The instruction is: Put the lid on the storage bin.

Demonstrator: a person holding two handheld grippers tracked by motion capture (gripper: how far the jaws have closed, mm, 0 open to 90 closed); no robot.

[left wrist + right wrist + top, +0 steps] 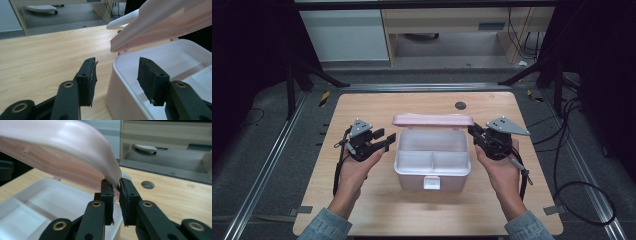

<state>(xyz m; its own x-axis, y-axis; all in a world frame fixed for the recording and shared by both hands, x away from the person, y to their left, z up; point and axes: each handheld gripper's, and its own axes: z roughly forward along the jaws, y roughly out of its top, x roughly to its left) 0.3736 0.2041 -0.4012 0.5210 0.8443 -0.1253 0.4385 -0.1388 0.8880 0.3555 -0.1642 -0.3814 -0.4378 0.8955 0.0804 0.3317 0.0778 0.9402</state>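
A pale pink box [412, 181] with a divided inside stands mid-table, its lid [432, 120] raised at the back. My right gripper [472, 130] sits at the lid's right end. In the right gripper view it [116, 183] is shut on the lid's edge [62, 147], above the box [50, 202]. My left gripper [386, 139] is open at the box's left side. In the left gripper view it [116, 67] straddles the left wall [120, 100], one jaw outside and one over the inside, under the lid [160, 22]. Nothing is gripped there.
The wooden table [362, 105] has a round dark hole [460, 105] behind the box. A white latch [431, 182] hangs on the box's front. Cables [572, 150] trail on the floor to the right. Pale cabinets [344, 35] stand beyond the table.
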